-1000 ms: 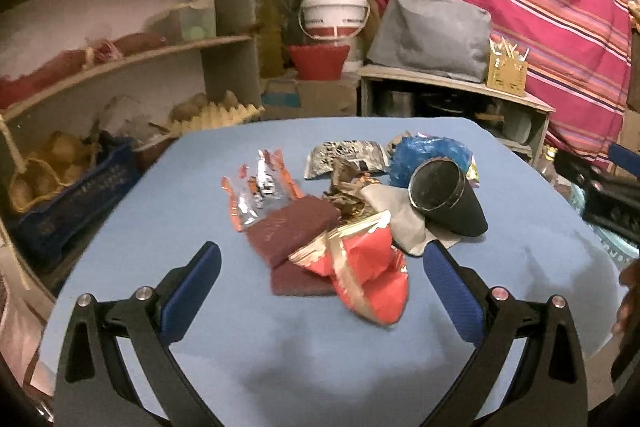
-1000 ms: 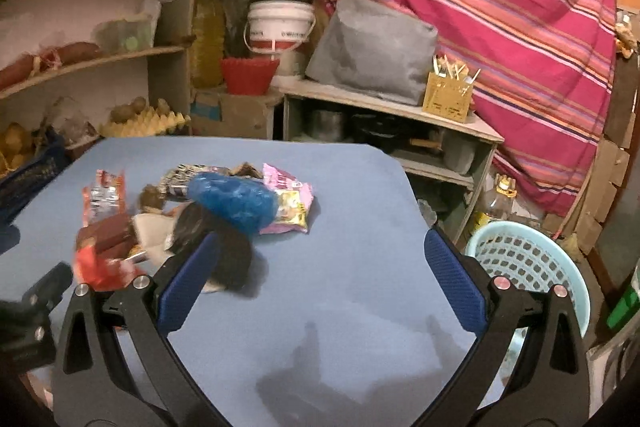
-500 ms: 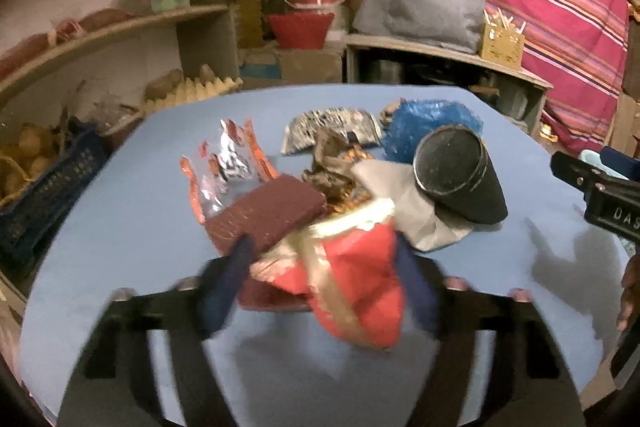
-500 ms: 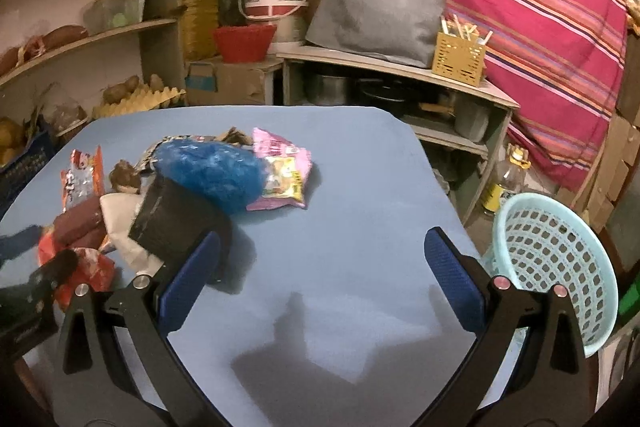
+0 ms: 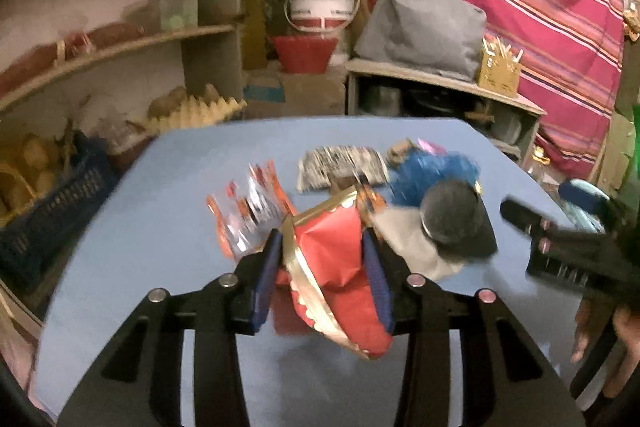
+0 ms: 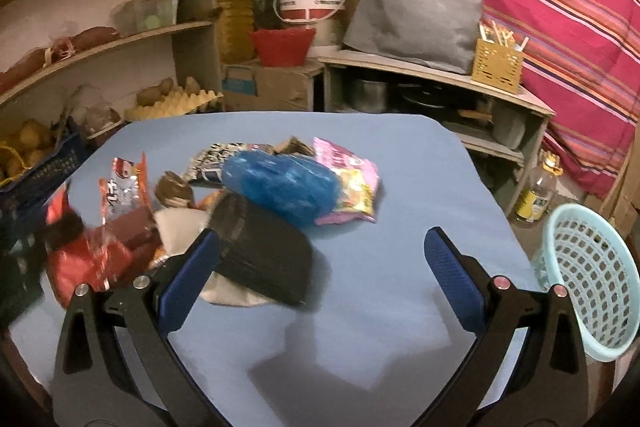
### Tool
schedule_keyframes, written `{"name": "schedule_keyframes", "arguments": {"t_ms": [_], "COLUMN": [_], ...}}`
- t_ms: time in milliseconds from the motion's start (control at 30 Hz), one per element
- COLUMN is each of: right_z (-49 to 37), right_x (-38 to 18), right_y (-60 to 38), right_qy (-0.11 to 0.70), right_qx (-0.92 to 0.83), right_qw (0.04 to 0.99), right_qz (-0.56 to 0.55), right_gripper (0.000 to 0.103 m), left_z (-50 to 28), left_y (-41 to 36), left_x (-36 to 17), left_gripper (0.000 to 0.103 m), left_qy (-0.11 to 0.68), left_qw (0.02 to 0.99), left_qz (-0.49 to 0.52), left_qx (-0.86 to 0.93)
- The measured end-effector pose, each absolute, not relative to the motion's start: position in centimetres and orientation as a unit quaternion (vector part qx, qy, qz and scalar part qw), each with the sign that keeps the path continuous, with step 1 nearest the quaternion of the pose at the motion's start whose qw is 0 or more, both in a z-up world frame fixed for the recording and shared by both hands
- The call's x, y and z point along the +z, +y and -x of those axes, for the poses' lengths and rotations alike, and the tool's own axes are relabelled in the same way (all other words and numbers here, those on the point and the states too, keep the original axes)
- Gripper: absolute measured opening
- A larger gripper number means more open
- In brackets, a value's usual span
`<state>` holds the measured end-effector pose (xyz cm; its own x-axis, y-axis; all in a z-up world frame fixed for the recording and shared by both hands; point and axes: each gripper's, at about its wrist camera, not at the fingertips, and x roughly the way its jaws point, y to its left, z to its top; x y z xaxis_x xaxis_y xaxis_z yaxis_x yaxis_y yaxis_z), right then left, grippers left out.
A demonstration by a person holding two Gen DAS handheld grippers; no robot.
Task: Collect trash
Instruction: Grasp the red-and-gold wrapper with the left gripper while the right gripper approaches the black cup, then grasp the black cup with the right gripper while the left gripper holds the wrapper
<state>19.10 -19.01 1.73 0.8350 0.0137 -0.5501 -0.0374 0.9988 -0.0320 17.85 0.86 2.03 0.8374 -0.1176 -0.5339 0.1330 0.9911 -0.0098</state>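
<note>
While the left tongs grip a red wrapper, the right tongs gape empty, the basket at three o'clock, most trash uncollected.

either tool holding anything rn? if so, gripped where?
Left tool is shut on the red wrapper with gold trim, pads squeezing its crumpled middle from both sides. Right tool is open and holds nothing.
</note>
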Motion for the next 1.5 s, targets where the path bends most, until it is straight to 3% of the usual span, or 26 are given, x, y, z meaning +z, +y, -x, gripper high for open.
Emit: {"name": "schedule_keyframes", "arguments": {"t_ms": [200, 767, 1000, 1500], "right_z": [-20.4, -23.1, -23.5, -20.8], "right_x": [0.6, -2.5, -2.5, 0.2], "right_y": [-16.5, -13.5, -13.3, -15.4], "right_qy": [0.312, 0.342, 0.351, 0.328], "right_qx": [0.031, 0.015, 0.043, 0.079], "right_qw": [0.949, 0.932, 0.927, 0.937], "right_qz": [0.033, 0.120, 0.128, 0.094], "right_gripper": [0.099, 0.099, 0.074, 0.072], "left_z": [-20.2, -22.0, -22.0, -21.1], "left_y": [2.3, 4.5, 4.8, 2.9], "left_x": [4.1, 2.0, 1.9, 2.2], "left_gripper": [0.041, 0.041, 0.041, 0.041], "left_qy": [0.264, 0.285, 0.287, 0.283], "left_qw": [0.963, 0.958, 0.957, 0.958], "left_qz": [-0.013, -0.018, -0.015, -0.033], "left_qx": [-0.048, -0.025, -0.024, -0.028]}}
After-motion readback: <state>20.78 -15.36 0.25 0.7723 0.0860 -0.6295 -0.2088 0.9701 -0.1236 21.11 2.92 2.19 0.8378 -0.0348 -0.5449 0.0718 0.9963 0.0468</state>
